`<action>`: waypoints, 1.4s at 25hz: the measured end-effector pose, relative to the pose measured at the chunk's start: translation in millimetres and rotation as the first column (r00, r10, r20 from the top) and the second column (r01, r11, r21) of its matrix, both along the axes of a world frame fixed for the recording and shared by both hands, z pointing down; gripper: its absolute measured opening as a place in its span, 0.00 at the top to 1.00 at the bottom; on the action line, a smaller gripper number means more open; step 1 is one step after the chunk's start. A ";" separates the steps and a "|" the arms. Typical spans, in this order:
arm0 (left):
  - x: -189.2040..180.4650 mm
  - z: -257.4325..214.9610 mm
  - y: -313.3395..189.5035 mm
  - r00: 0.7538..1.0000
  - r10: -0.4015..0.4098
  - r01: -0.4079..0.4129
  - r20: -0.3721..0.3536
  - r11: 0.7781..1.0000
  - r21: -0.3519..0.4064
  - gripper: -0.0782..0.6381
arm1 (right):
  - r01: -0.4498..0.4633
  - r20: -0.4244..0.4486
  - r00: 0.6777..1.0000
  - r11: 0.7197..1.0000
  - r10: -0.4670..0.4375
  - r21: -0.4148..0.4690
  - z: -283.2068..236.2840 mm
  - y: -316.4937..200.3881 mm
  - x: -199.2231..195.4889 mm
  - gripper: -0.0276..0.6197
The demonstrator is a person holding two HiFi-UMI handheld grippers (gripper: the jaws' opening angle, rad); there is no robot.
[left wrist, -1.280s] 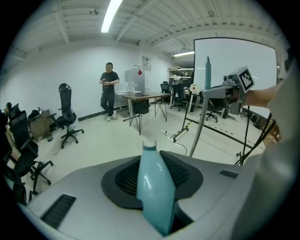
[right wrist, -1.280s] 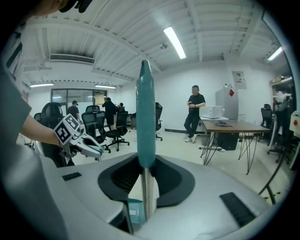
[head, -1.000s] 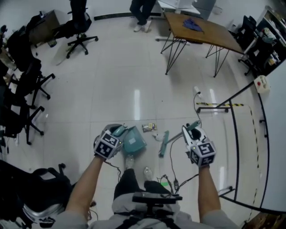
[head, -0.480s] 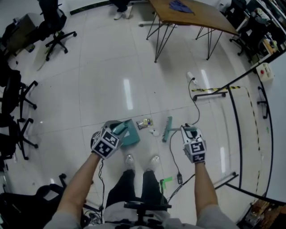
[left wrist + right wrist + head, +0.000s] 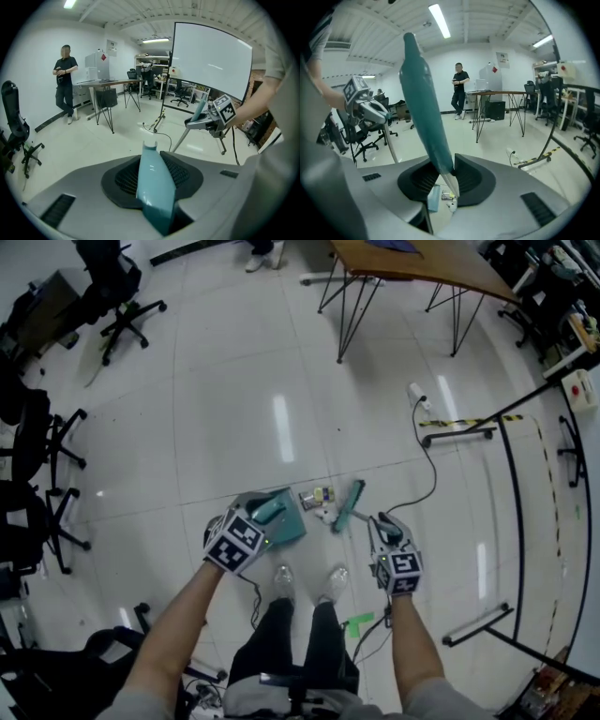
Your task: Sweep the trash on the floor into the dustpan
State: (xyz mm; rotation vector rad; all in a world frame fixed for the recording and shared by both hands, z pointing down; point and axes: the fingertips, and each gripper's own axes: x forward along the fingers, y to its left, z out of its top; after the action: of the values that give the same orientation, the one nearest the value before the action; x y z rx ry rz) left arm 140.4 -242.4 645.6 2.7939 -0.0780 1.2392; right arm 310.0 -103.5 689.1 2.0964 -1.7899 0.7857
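Note:
A teal dustpan (image 5: 287, 517) rests on the white floor. My left gripper (image 5: 262, 515) is shut on its handle (image 5: 154, 180). A printed wrapper (image 5: 318, 496) and a small white crumpled scrap (image 5: 325, 515) lie just right of the pan. The teal broom head (image 5: 351, 505) sits right of the trash. My right gripper (image 5: 383, 527) has the broom handle (image 5: 423, 101) between its pads, and its jaws are opening slightly. In the right gripper view, the trash (image 5: 449, 195) and the pan's edge (image 5: 432, 198) show through the gap below the jaws.
My shoes (image 5: 283, 578) stand just behind the pan. A wooden table on hairpin legs (image 5: 424, 266) is far ahead, with office chairs (image 5: 52, 451) at the left. A power strip with cable (image 5: 418, 393) and a black whiteboard frame (image 5: 511, 442) lie to the right. A person (image 5: 63, 77) stands by the wall.
Both grippers have sunk toward the floor. The broom head has come in closer to the trash, and the dustpan stays in the left gripper.

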 end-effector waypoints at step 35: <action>-54.9 4.7 -7.0 0.987 -0.153 0.151 -0.057 0.988 -0.033 0.73 | 0.309 -0.054 0.950 0.912 -0.306 0.269 -110.7 -155.5 -42.1 0.83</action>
State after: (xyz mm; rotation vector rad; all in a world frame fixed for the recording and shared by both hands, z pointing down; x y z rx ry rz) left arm 85.5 -249.3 650.3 2.7392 -0.2623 1.1128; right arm 267.9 -259.1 578.4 1.8888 -2.2606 0.4624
